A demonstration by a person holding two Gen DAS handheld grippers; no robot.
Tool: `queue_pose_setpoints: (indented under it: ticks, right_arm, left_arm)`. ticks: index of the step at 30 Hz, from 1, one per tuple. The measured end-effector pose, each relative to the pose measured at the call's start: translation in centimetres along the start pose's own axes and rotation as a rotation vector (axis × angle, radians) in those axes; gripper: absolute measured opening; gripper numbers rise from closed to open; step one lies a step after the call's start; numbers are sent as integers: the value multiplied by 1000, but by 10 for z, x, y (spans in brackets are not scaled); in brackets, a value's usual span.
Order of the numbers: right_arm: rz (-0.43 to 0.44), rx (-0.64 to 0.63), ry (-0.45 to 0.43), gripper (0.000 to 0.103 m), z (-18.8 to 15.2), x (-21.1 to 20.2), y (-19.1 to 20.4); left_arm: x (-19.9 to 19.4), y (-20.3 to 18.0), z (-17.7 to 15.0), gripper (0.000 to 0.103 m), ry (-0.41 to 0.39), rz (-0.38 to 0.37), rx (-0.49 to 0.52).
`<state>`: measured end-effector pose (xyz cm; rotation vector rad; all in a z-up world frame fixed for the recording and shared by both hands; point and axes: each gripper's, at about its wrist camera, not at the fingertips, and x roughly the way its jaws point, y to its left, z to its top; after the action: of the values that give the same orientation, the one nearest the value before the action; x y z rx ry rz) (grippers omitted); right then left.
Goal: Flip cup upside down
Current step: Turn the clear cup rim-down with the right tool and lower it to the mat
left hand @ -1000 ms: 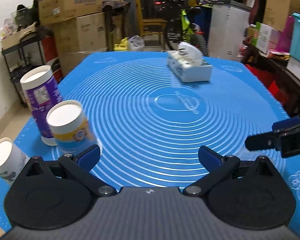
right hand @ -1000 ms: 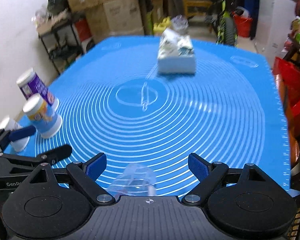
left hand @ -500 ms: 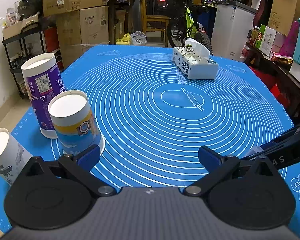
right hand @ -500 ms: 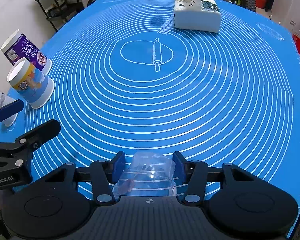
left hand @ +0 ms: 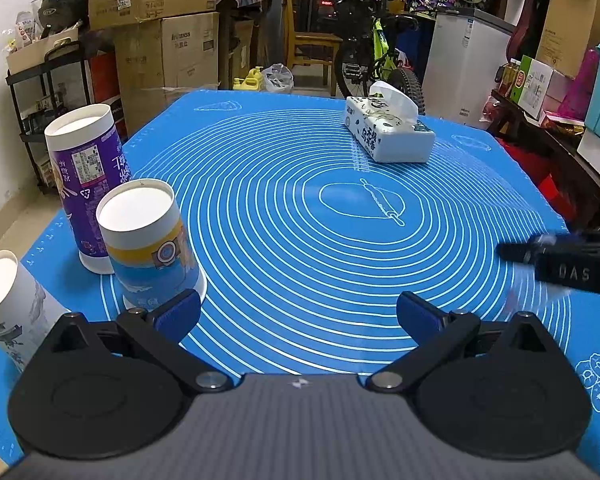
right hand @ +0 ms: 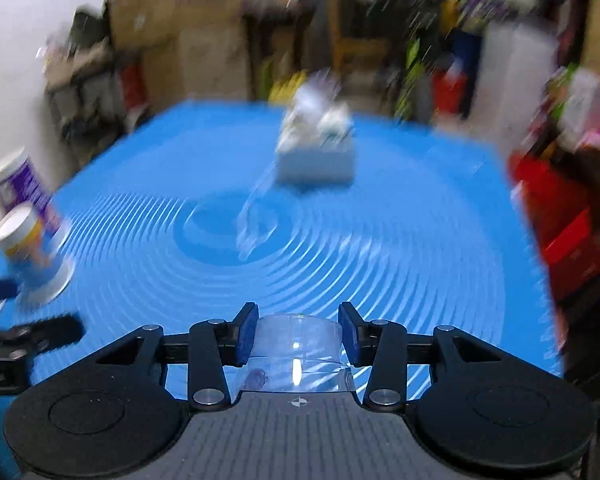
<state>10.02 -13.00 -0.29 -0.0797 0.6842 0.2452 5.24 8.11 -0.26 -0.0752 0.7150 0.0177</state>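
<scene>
Right wrist view, near field: the right gripper (right hand: pixel 298 334) pinches a clear plastic cup (right hand: pixel 296 350) between its two blue pads (right hand: pixel 247 332), one pad on each side of the cup wall. The cup sits at the near edge of the blue mat (right hand: pixel 400 248), nearer than the mat's central rolling-pin drawing (left hand: pixel 382 202); this view is motion-blurred, so which way the cup's mouth faces cannot be told.

Left wrist view, near field: the left gripper (left hand: pixel 298 314) is spread wide with nothing between its fingers. It sits over the near edge of the mat, left of the rolling-pin drawing.

Middle field: three paper cups stand inverted at the mat's left edge. The white cup (left hand: pixel 10 304) is nearest, the yellow-and-blue cup (left hand: pixel 150 246) is just beyond it, and the purple cup (left hand: pixel 88 184) is behind, close beside the yellow-and-blue one.

Far field: a tissue box (left hand: pixel 386 132) lies beyond the rolling-pin drawing, near the mat's far edge.
</scene>
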Motion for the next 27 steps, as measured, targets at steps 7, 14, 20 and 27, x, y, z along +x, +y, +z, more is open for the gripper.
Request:
queue_pose_setpoints:
  ticks: [7,14,20,27]
  right_arm:
    - [-126,-57,-267,49,-60,-10,-1]
    - [-98,-66,-242,49,-81,-27,-2]
    - [-73,-10,-190,49,-91,-42,-7]
    - [-79,5,-169,48,-101,-48,-9]
  left_arm:
    - [-3,-10,-6,103,-2,-19,12]
    - [-6,-19,-10,103,5,-47,25]
    - [-9,-28,-16,103,21,-67,37]
    - [-14,-39,-23,103,42,-97,61]
